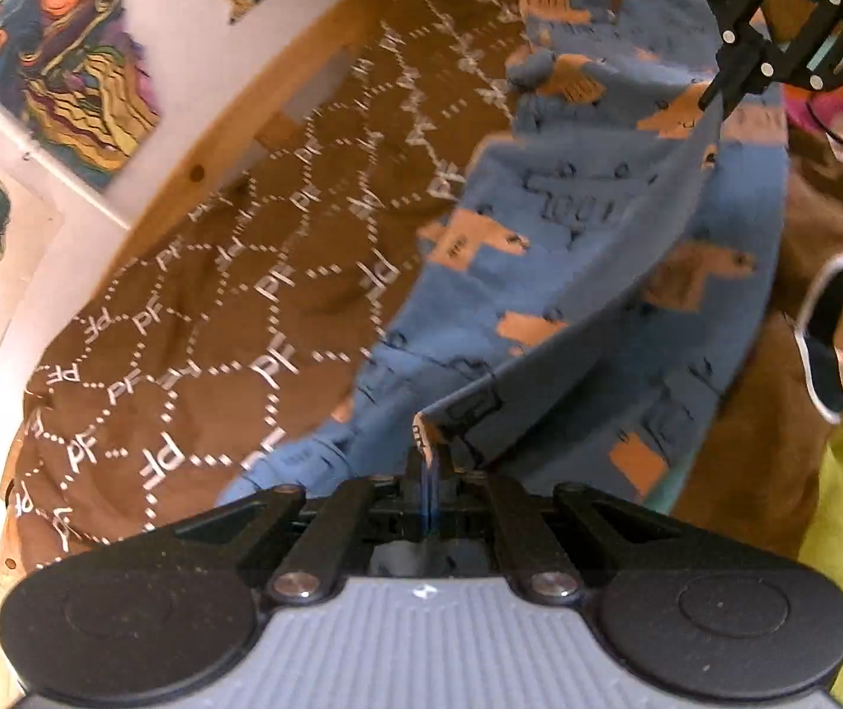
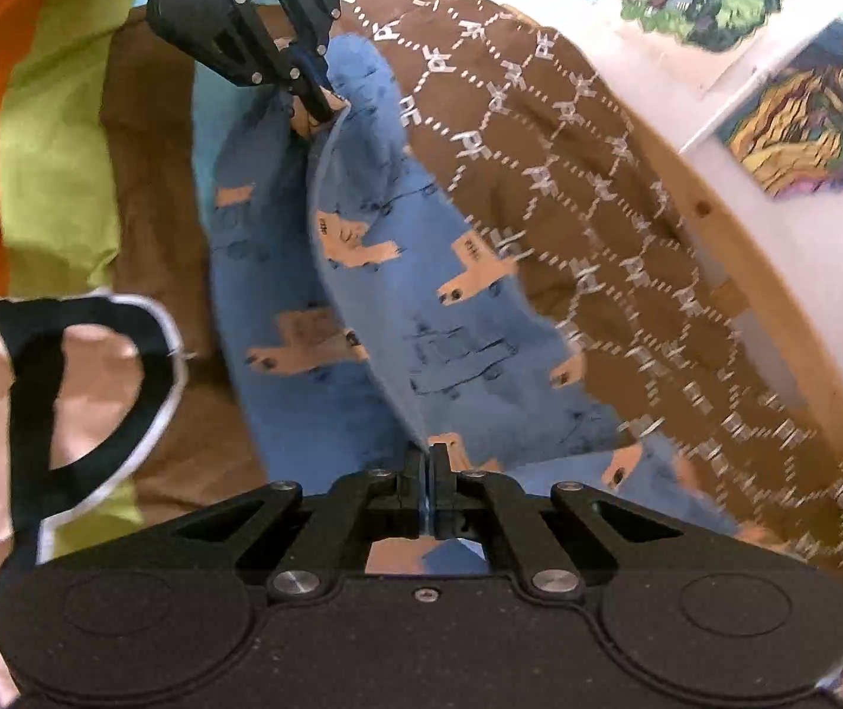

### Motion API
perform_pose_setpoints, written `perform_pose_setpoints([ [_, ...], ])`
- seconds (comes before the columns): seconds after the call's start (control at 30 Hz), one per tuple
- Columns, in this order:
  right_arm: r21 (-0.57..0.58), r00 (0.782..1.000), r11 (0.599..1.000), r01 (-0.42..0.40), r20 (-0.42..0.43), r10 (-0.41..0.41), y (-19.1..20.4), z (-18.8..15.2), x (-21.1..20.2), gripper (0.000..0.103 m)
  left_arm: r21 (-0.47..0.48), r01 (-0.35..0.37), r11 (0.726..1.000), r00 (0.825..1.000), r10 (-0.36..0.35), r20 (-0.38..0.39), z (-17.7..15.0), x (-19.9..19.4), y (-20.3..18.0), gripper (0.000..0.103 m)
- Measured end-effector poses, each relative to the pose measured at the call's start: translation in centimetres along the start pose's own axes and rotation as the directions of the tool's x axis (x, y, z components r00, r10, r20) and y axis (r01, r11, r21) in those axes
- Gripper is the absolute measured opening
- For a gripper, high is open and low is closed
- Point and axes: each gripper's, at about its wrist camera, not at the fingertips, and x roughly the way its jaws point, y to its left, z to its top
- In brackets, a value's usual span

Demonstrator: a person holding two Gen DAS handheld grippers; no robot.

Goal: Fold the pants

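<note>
Left gripper [image 1: 428, 461]: its jaws are pinching shut on one end of a raised edge of the pants [image 1: 569, 224], right at the bottom of its own view.
Right gripper [image 2: 430, 461]: its jaws are clamping tight on the other end of that same edge; in the left view it is showing top right [image 1: 717, 96].
Pants: blue with tan animal shapes, they are hanging as a taut ridge between the two grippers, the rest draping and lying on the bed.
Feel of the cloth: likely light and very soft, a thin knit that is sagging and creasing wherever it is unsupported; not fragile and, judging by the hold, not slippery.
Where to hold: the edge or hem corners, as now, well apart, so the fold line is staying straight.
Risk: slack in the middle could be bunching as the fold is being laid down.
Brown blanket [image 1: 214, 307]: patterned with white dotted hexagons, it is spreading under and beyond the pants.
Wall pictures [image 2: 806, 112]: bright cartoon prints are hanging farthest back.
</note>
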Motion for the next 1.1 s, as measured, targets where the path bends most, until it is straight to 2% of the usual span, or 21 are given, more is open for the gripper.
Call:
perform_pose_setpoints([
  [0.2, -0.003, 1.000, 1.000, -0.006, -0.010, 0.006, 1.2, -0.8, 0.8, 0.000, 0.023, 0.028, 0.999, 0.999, -0.027, -0.040, -0.6, 0.6, -0.3, 0.001],
  [0.5, -0.042, 0.999, 0.998, -0.046, -0.021, 0.046, 2.9, -0.9, -0.6, 0.000, 0.039, 0.077, 0.996, 0.996, -0.075, -0.057, -1.0, 0.8, -0.2, 0.001],
  [0.67, -0.004, 0.998, 0.999, -0.051, -0.044, 0.051, 2.7, -1.2, 0.2, 0.000, 0.043, 0.092, 0.995, 0.993, -0.089, -0.077, -1.3, 0.9, -0.8, 0.002],
  [0.7, -0.002, 0.998, 0.999, -0.047, -0.046, 0.047, 2.8, -1.2, 0.3, 0.000, 0.039, 0.096, 0.995, 0.993, -0.093, -0.076, -1.2, 0.9, -0.7, 0.005],
  [0.8, -0.010, 0.998, 0.999, -0.035, -0.052, 0.034, 2.9, -1.4, 0.3, 0.015, 0.008, 0.136, 0.991, 0.988, -0.136, -0.068, -1.3, 0.5, -0.4, 0.011],
  [0.9, 0.017, 0.998, 0.999, -0.031, -0.061, 0.032, 2.8, -1.9, -0.1, 0.023, -0.039, 0.194, 0.980, 0.978, -0.196, -0.064, -1.1, -0.1, 0.2, 0.027],
  [0.93, 0.035, 0.998, 0.999, -0.024, -0.065, 0.027, 2.6, -2.1, -0.3, 0.031, -0.068, 0.211, 0.975, 0.975, -0.214, -0.055, -1.0, -0.4, 0.4, 0.029],
  [0.97, 0.061, 0.998, 0.998, -0.009, -0.064, 0.013, 2.3, -2.4, -0.6, 0.044, -0.099, 0.226, 0.969, 0.972, -0.231, -0.045, -0.7, -0.7, 0.7, 0.031],
  [1.0, 0.091, 0.998, 0.996, 0.005, -0.064, 0.001, 2.0, -2.7, -0.9, 0.052, -0.128, 0.243, 0.962, 0.968, -0.248, -0.027, -0.3, -1.1, 1.0, 0.040],
  [1.03, 0.136, 0.998, 0.990, 0.019, -0.064, -0.010, 1.4, -3.1, -1.3, 0.069, -0.155, 0.261, 0.953, 0.964, -0.264, 0.003, 0.2, -1.4, 1.3, 0.057],
  [1.07, 0.187, 0.998, 0.982, 0.033, -0.063, -0.021, 0.8, -3.5, -1.8, 0.084, -0.178, 0.270, 0.946, 0.963, -0.268, 0.039, 0.9, -1.8, 1.4, 0.067],
  [1.1, 0.233, 0.997, 0.971, 0.051, -0.066, -0.036, 0.1, -3.9, -2.2, 0.087, -0.193, 0.273, 0.942, 0.962, -0.263, 0.076, 1.5, -2.0, 1.5, 0.081],
])
